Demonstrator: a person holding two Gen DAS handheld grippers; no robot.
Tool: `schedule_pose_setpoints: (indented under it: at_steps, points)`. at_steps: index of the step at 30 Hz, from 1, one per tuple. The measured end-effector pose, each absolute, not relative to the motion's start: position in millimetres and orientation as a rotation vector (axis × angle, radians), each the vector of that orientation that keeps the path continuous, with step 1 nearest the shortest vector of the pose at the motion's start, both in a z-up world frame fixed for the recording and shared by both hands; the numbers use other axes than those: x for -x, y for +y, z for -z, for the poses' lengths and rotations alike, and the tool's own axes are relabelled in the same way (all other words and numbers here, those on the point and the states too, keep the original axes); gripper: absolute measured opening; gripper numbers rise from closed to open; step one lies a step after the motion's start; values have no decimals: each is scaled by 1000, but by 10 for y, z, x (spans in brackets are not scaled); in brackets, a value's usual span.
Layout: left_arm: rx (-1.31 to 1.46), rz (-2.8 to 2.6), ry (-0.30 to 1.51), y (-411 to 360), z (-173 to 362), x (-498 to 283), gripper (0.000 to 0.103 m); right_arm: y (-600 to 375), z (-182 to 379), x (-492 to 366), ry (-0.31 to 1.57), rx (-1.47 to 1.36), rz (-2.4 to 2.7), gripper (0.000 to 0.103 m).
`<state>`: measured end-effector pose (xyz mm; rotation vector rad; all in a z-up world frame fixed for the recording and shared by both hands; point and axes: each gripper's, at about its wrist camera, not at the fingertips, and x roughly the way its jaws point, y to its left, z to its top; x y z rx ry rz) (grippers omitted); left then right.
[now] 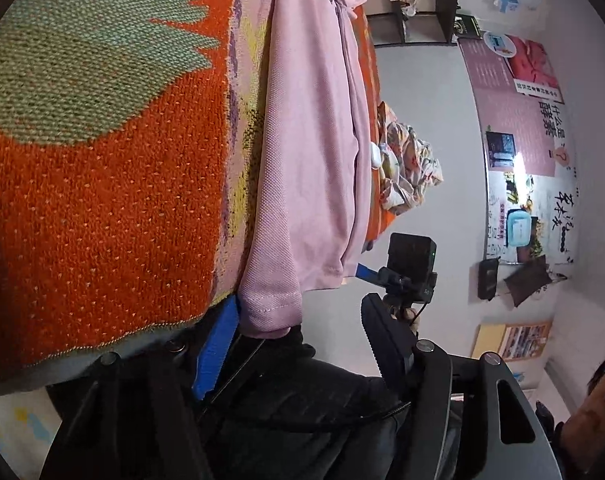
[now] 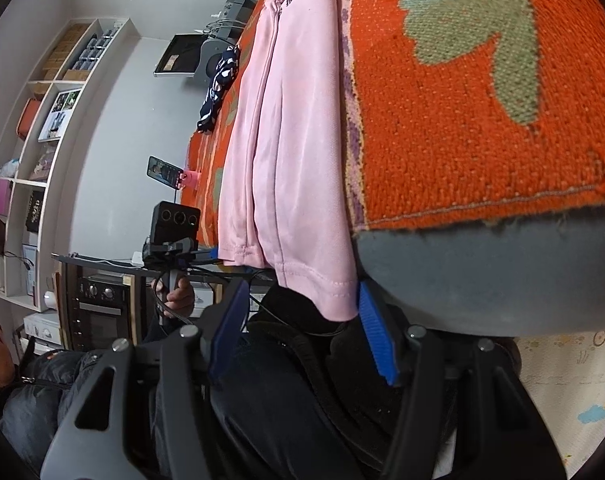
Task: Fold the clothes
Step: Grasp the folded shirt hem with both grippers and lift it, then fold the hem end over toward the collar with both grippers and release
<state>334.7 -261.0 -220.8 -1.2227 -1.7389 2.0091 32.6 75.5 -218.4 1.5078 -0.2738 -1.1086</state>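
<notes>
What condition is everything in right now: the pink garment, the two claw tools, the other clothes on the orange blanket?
pink garment: folded lengthwise, hem hanging over the blanket edge.
left gripper: open, hem corner between its fingers.
right gripper: open, other hem corner between its fingers.
floral cloth: crumpled, unfolded.
dark patterned cloth: bunched up.
orange blanket: spread flat.

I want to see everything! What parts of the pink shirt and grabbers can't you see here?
- Pink knit shirt: its far end runs off the top edge in both wrist views.
- Dark print on it: too small to read.
- Left gripper, right gripper: jaws wide; whether either blue pad touches the hem is unclear.
</notes>
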Motion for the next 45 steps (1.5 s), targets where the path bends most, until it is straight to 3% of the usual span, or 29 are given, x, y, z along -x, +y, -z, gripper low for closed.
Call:
schedule_pose_setpoints:
  at_steps: [5,11,16,18,20,23,25,26,27,28,38,45]
  points:
    - [1292,-2033,-1767,-2632,2187,-3515,63,769,2179,-334,-264,-1500,1110,58]
    - [1322,-1915,-1770,-2501,2311,-3201,63,773,2209,-326,-285,-1497,1099,58]
    - [1229,-1821,-1918,-2495,2441,-3211,62,775,2234,-340,-317,-1500,1083,60]
    - [1182,-1816,-1963,-2495,2473,-3268,48,769,2276,-341,-351,-1514,1063,61]
    - [1138,-1843,-1967,-2478,2456,-3293,4,761,2325,-341,-387,-1533,1041,61]
    - [1105,-1905,-1929,-2440,2356,-3243,3,745,2354,-339,-396,-1548,1032,60]
    - [1119,-1930,-1917,-2425,2336,-3198,3,743,2339,-345,-378,-1549,1062,52]
    - [1118,-1937,-1921,-2426,2347,-3189,3,748,2334,-353,-360,-1550,1089,36]
    - [1121,-1943,-1930,-2425,2366,-3187,3,757,2332,-358,-354,-1547,1109,12]
    - [1118,-1939,-1939,-2418,2388,-3190,3,773,2328,-364,-367,-1540,1121,6]
    - [767,-1927,-1993,-2608,1962,-3115,3,436,1614,-392,-413,-1369,1119,5]
    - [579,-1982,-2027,-3521,1556,-2430,3,-370,1280,326,-494,-1289,1192,5]
